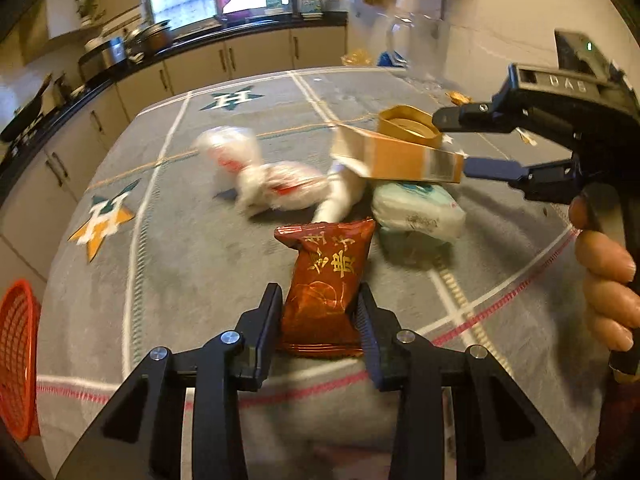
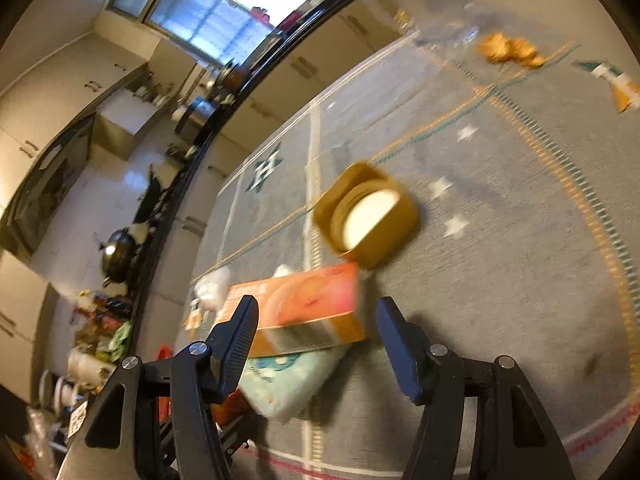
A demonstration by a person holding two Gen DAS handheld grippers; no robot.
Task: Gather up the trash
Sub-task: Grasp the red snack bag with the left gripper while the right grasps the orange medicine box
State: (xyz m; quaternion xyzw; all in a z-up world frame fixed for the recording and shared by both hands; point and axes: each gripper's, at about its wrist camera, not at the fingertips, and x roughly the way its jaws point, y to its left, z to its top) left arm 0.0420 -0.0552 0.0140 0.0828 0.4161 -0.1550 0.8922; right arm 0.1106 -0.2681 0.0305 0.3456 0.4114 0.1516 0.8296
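Pick-up step: left tool (image 1: 320, 316) clenched on red snack packet (image 1: 326, 280), right tool (image 2: 316, 344) spread around orange box (image 2: 304, 304); next, close, carry to red basket (image 1: 18, 356).

A glossy red foil snack packet (image 1: 326, 288) lies on matt grey woven cloth (image 1: 192, 264), beside a shiny gold cardboard box (image 1: 408, 160) and an orange plastic mesh basket (image 1: 18, 360).
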